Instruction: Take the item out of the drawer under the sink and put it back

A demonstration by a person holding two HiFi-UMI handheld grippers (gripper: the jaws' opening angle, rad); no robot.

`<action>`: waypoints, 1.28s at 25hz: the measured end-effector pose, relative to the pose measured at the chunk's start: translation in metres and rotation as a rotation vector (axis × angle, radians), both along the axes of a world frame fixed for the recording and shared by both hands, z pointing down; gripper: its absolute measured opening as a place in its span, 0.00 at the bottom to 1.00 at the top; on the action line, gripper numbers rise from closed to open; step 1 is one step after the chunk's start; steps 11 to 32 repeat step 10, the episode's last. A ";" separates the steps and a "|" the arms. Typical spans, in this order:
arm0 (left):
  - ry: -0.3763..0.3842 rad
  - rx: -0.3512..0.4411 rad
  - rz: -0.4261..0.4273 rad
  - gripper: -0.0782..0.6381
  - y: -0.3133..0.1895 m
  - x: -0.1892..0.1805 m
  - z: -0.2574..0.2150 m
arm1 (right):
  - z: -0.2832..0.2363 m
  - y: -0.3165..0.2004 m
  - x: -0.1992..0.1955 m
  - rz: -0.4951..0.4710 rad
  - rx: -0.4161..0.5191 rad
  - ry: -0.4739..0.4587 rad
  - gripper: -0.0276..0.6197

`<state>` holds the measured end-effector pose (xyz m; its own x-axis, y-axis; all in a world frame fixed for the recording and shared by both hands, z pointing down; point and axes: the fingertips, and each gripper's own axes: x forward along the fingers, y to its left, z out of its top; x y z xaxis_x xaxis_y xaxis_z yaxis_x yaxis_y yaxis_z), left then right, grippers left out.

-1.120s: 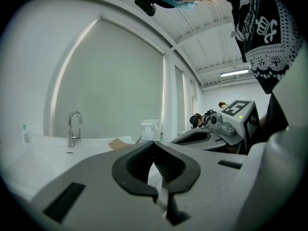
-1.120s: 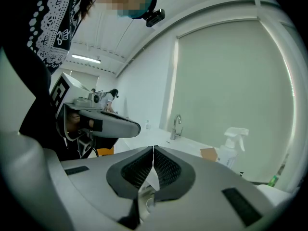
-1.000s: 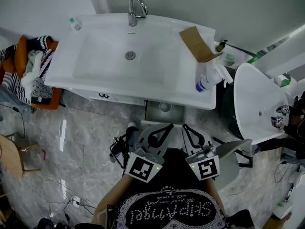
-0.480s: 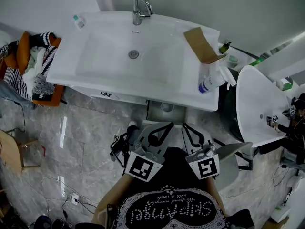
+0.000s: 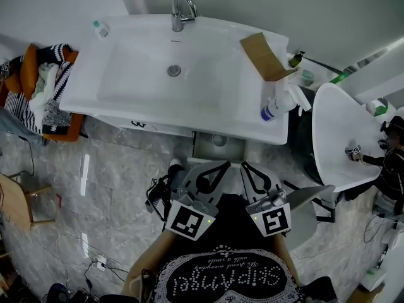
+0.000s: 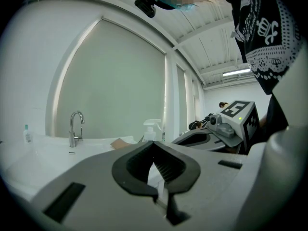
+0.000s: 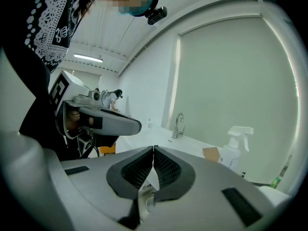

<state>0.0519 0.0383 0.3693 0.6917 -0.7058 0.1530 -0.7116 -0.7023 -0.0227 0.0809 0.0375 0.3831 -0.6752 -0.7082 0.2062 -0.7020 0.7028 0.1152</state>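
The white sink (image 5: 95, 100) fills the top of the head view. Under its front edge a small grey drawer (image 5: 218, 149) stands pulled out, and a pale round item (image 5: 219, 140) lies inside it. My left gripper (image 5: 226, 165) and right gripper (image 5: 245, 168) hover side by side just in front of the drawer, pointing at it and apart from it. In the left gripper view the left gripper (image 6: 154, 144) has its tips together with nothing between them. The right gripper (image 7: 154, 149) is shut and empty too.
On the sink stand a faucet (image 5: 180, 11), a cardboard piece (image 5: 264, 57), a spray bottle (image 5: 278, 109) and a small bottle (image 5: 100, 29). An orange basket of clothes (image 5: 44, 90) sits left. A white round table (image 5: 344, 134) and another person (image 5: 392, 163) are right. Cables (image 5: 158, 194) lie on the floor.
Both grippers stay in place and shut. The head view has swayed slightly. The other person at the right edge has moved their arm over the white table.
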 end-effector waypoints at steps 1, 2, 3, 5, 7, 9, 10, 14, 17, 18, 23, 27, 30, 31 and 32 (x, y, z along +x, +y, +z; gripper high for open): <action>0.000 -0.002 0.002 0.11 0.000 0.001 0.000 | 0.000 0.000 0.001 0.002 0.000 0.000 0.07; 0.000 -0.004 0.003 0.11 0.001 0.001 0.001 | 0.000 0.001 0.001 0.004 -0.001 0.001 0.07; -0.001 -0.005 0.005 0.11 0.001 0.002 0.001 | 0.000 0.001 0.002 0.005 -0.001 0.003 0.07; -0.003 -0.005 0.008 0.11 0.000 0.003 0.001 | 0.001 0.000 0.003 0.008 -0.004 0.004 0.07; -0.006 -0.005 0.011 0.11 -0.001 0.005 0.002 | 0.002 -0.001 0.005 0.008 -0.005 0.004 0.07; -0.005 -0.004 0.011 0.11 -0.002 0.006 0.001 | 0.002 -0.002 0.005 0.004 -0.003 0.005 0.07; -0.003 -0.004 0.010 0.11 -0.002 0.006 0.001 | 0.002 -0.002 0.006 0.002 -0.001 0.006 0.07; -0.003 -0.004 0.010 0.11 -0.002 0.006 0.001 | 0.002 -0.002 0.006 0.002 -0.001 0.006 0.07; -0.003 -0.004 0.010 0.11 -0.002 0.006 0.001 | 0.002 -0.002 0.006 0.002 -0.001 0.006 0.07; -0.003 -0.004 0.010 0.11 -0.002 0.006 0.001 | 0.002 -0.002 0.006 0.002 -0.001 0.006 0.07; -0.003 -0.004 0.010 0.11 -0.002 0.006 0.001 | 0.002 -0.002 0.006 0.002 -0.001 0.006 0.07; -0.003 -0.004 0.010 0.11 -0.002 0.006 0.001 | 0.002 -0.002 0.006 0.002 -0.001 0.006 0.07; -0.003 -0.004 0.010 0.11 -0.002 0.006 0.001 | 0.002 -0.002 0.006 0.002 -0.001 0.006 0.07; -0.003 -0.004 0.010 0.11 -0.002 0.006 0.001 | 0.002 -0.002 0.006 0.002 -0.001 0.006 0.07; -0.003 -0.004 0.010 0.11 -0.002 0.006 0.001 | 0.002 -0.002 0.006 0.002 -0.001 0.006 0.07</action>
